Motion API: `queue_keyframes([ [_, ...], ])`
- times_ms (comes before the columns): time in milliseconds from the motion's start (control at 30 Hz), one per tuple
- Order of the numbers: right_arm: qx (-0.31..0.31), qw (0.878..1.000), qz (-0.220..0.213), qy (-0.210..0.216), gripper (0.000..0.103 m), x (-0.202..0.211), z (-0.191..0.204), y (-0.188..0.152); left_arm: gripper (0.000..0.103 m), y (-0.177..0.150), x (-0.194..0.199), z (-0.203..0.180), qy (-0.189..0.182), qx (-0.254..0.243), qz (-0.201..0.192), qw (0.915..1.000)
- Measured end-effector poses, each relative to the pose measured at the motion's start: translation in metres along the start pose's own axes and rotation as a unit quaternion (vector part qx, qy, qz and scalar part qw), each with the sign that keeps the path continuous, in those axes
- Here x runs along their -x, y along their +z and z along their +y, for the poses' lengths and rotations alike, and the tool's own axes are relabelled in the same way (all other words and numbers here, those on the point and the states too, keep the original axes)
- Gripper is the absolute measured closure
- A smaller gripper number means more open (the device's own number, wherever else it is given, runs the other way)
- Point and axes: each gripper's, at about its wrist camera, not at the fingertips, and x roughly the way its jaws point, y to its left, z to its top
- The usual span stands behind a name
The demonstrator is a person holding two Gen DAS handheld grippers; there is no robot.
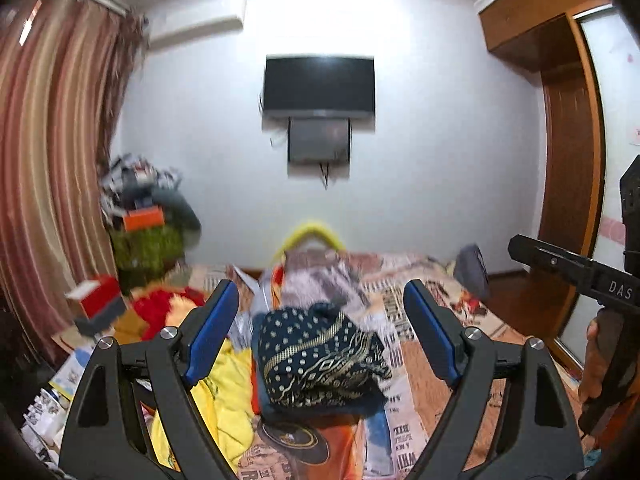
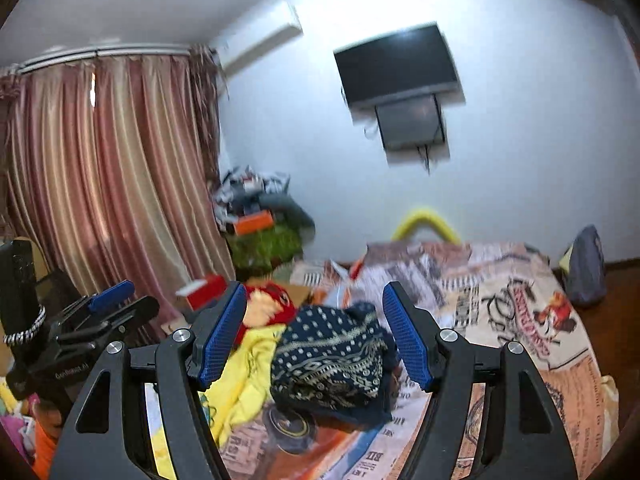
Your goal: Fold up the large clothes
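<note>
A folded dark blue garment with gold and white dots [image 1: 320, 356] lies on the bed, also in the right wrist view [image 2: 332, 356]. A yellow garment [image 1: 224, 396] lies crumpled to its left, also in the right wrist view [image 2: 240, 380]. My left gripper [image 1: 320, 328] is open and empty, held above and in front of the blue garment. My right gripper [image 2: 314, 328] is open and empty, also held over the blue garment. The right gripper shows at the right edge of the left wrist view [image 1: 580, 276]; the left gripper shows at the left of the right wrist view [image 2: 92, 320].
The bed has a printed newspaper-pattern sheet [image 2: 500, 320]. A red garment [image 1: 160, 308] and boxes [image 1: 96, 300] lie at the left. A clutter pile [image 1: 148, 216] stands by the striped curtain [image 1: 52, 160]. A TV [image 1: 320, 84] hangs on the wall; a wooden wardrobe [image 1: 572, 140] stands right.
</note>
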Motion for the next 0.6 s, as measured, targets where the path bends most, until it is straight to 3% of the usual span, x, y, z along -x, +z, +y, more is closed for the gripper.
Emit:
queue_keyframes([
  [133,0.017,0.999,-0.032,-0.011,0.036,0.024,0.019,-0.009,0.019,-0.006,0.032,-0.014,0.009,0.000,-0.027,0.9996],
  [300,0.045,0.998,-0.037,-0.037,0.036,0.029,0.036,-0.025,0.018,-0.018,0.048,-0.018,0.014,0.014,-0.025,0.9995],
  [600,0.041,0.997,-0.024,-0.066,0.016,0.034,0.040,-0.039,0.015,-0.037,0.057,-0.021,0.018,0.021,-0.003,0.9996],
])
